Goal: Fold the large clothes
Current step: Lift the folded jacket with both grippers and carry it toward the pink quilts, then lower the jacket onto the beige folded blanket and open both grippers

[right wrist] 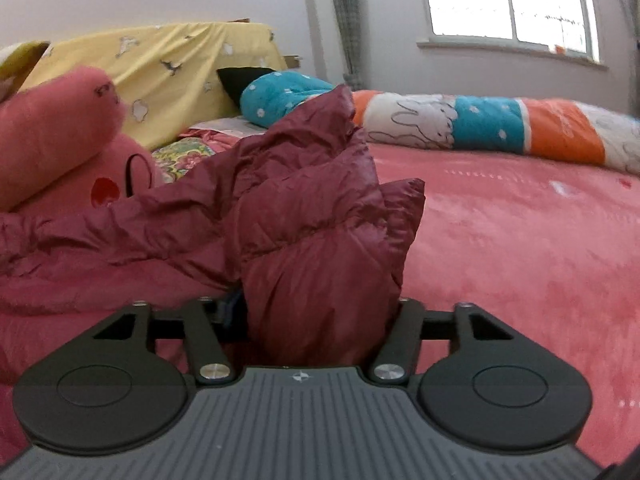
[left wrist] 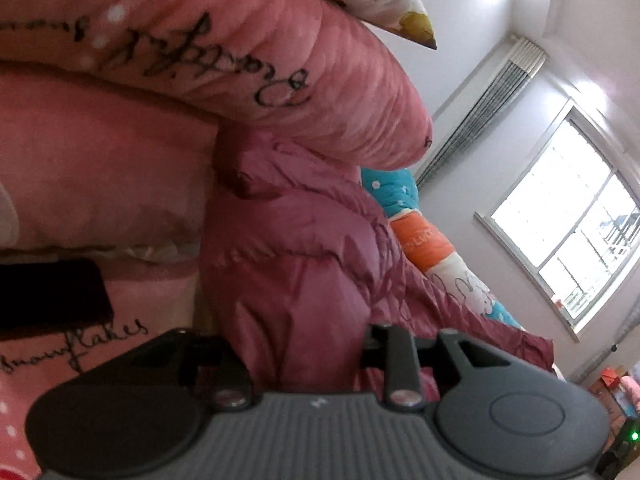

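— Left wrist view?
— Your left tool [left wrist: 304, 354] is clamped on the puffy maroon quilted jacket [left wrist: 296, 264], beside a pink fleece bolster [left wrist: 240, 56].
— Right wrist view?
— Your right tool [right wrist: 316, 316] grips a jacket [right wrist: 316, 240] fold, near on the pink bed [right wrist: 520, 240].

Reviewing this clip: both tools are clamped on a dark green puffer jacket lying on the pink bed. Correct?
Not quite. The puffer jacket is maroon, not dark green, as the right wrist view shows. The rest holds: the right tool and left tool each pinch its fabric, over the pink bed.
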A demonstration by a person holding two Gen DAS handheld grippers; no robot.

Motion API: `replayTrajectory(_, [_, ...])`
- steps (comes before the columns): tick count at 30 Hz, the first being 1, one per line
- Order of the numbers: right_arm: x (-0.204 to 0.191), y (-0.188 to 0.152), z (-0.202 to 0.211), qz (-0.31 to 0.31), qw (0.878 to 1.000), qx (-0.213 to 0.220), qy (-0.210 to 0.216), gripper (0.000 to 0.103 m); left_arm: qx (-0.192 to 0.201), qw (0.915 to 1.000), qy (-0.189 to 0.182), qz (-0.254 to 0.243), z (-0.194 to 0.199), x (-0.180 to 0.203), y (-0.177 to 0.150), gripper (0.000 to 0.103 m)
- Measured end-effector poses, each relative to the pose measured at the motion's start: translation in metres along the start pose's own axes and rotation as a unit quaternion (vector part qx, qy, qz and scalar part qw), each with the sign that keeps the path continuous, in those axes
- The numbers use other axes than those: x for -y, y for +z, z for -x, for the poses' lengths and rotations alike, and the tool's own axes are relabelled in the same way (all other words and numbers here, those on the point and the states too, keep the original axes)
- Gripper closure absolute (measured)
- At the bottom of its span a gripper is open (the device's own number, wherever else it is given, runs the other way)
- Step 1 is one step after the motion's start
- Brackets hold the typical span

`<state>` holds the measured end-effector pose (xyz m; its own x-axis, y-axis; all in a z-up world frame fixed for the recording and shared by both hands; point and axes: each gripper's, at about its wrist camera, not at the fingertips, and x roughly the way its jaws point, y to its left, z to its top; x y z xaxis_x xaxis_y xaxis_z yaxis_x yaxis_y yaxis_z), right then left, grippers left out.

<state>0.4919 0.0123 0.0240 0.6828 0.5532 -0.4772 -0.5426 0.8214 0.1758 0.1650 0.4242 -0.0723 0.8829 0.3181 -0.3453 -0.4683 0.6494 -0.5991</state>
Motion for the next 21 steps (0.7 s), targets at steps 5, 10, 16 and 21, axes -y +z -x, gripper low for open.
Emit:
replayTrajectory(5, [-0.030, -0.002, 0.006, -0.028, 0.999, 0.025, -0.011, 0.003, 0.039, 0.9967, 0.057, -0.043, 0.010, 0.010, 0.015, 0.029])
replayTrajectory(10, [-0.031, -0.005, 0.027, -0.068, 0.996, 0.054, -0.013, 0.003, 0.083, 0.9885, 0.102, -0.075, 0.033, 0.022, 0.022, 0.017])
replayTrajectory(16, [-0.021, -0.019, 0.106, -0.053, 0.995, 0.080, -0.013, 0.001, 0.102, 0.9758, 0.148, -0.124, 0.055, 0.040, 0.018, 0.011])
replayTrajectory(21, [-0.016, -0.047, 0.163, -0.050, 0.996, 0.065, -0.017, 0.000, 0.085, 0.9738, 0.162, -0.134, 0.076, 0.045, 0.004, 0.011])
